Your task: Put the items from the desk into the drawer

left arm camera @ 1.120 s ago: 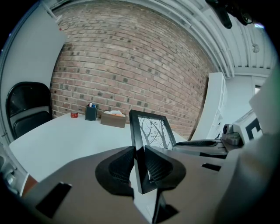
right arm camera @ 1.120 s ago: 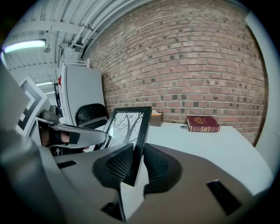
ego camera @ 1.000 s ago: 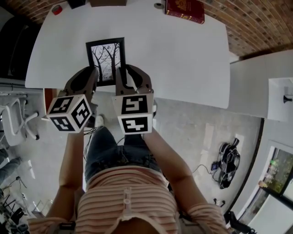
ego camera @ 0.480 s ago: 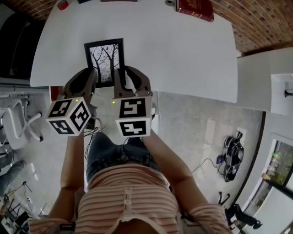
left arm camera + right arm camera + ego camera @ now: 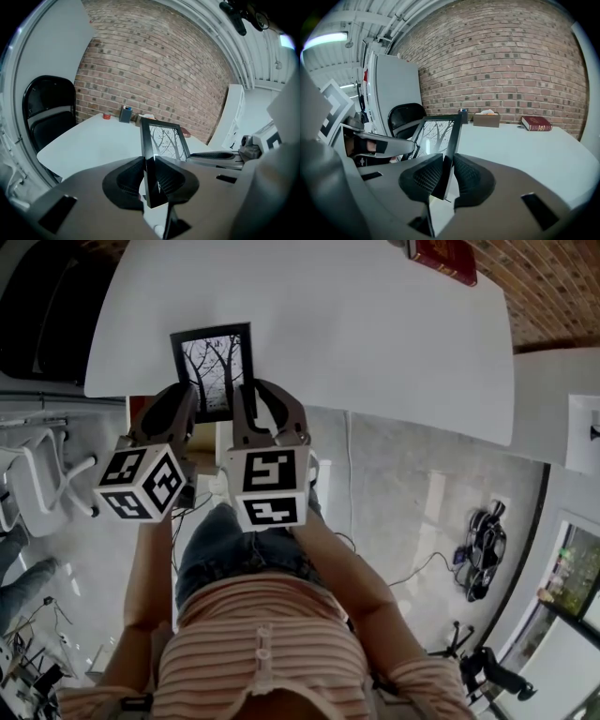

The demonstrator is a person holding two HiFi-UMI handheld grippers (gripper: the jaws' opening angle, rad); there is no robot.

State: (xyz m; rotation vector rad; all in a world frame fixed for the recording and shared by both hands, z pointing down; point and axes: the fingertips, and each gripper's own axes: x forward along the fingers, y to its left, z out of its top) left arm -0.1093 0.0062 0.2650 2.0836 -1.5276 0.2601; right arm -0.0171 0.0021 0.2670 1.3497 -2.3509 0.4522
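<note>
At the near edge of the white desk (image 5: pixel 375 334), toward its left corner, a black picture frame (image 5: pixel 216 357) with a bare-tree print is pinched on its left side by the left gripper (image 5: pixel 190 395) and on its right by the right gripper (image 5: pixel 244 395), while a red book (image 5: pixel 442 257) lies at the far right corner.

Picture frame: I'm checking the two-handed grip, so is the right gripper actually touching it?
Touching. In the right gripper view, the right gripper has both jaws pressed against the black edge of the picture frame, no gap either side.
</note>
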